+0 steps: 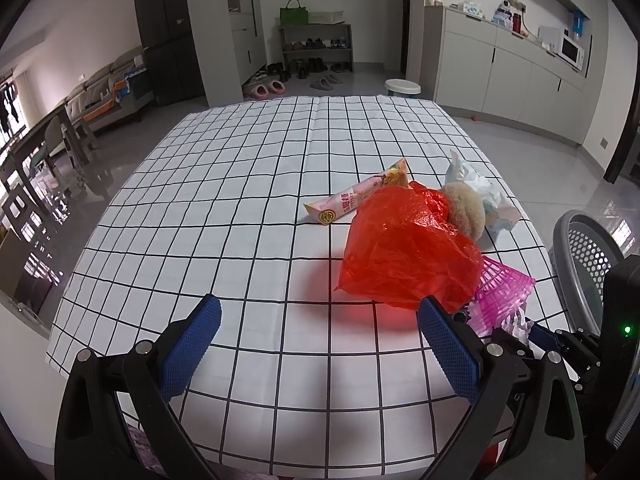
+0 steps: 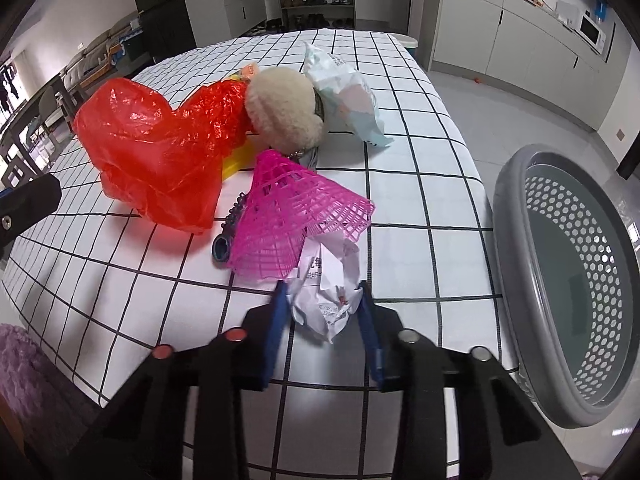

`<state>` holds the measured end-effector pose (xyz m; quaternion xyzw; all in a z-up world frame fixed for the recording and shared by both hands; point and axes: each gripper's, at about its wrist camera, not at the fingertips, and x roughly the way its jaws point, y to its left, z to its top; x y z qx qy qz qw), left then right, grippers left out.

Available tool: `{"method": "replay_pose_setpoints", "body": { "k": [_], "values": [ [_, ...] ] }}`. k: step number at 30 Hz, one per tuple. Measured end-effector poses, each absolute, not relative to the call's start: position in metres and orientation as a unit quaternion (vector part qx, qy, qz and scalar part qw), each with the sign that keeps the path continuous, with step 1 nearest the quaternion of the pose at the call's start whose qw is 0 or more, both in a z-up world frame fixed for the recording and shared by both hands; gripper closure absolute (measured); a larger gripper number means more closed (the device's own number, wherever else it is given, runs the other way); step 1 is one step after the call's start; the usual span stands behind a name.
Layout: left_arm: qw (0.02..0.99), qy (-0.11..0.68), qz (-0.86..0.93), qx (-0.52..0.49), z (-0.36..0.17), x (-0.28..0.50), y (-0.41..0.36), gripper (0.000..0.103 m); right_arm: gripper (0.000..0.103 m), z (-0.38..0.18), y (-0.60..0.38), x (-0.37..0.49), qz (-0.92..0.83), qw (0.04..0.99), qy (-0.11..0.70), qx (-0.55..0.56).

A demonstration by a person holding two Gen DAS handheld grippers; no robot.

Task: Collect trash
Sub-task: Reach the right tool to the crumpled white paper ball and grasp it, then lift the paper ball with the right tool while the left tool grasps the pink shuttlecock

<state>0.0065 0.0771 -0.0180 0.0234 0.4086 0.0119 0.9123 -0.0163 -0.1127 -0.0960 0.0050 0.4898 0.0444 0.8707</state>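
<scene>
Crumpled paper is clamped betw. the blue pads of the right gripper, near the table's right edge, touching a pink mesh cone. Left gripper is held w/ jaws wide apart, nothing betw. them. Grey basket is seen just past that edge.

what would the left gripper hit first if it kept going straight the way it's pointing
Most likely the bare checked tablecloth: the open left gripper points down at empty cloth. The red plastic bag sits just right of that line, near the right finger, so depth leaves some doubt.
</scene>
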Motion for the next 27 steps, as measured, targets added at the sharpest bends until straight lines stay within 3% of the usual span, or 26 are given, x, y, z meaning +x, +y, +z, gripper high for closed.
{"method": "replay_pose_setpoints", "body": {
  "k": [27],
  "values": [
    [0.915,0.401,-0.022,0.040,-0.014,-0.012,0.035,0.006,0.072,-0.075,-0.166,-0.062,0.017,0.879,0.473,0.062]
  ]
}}
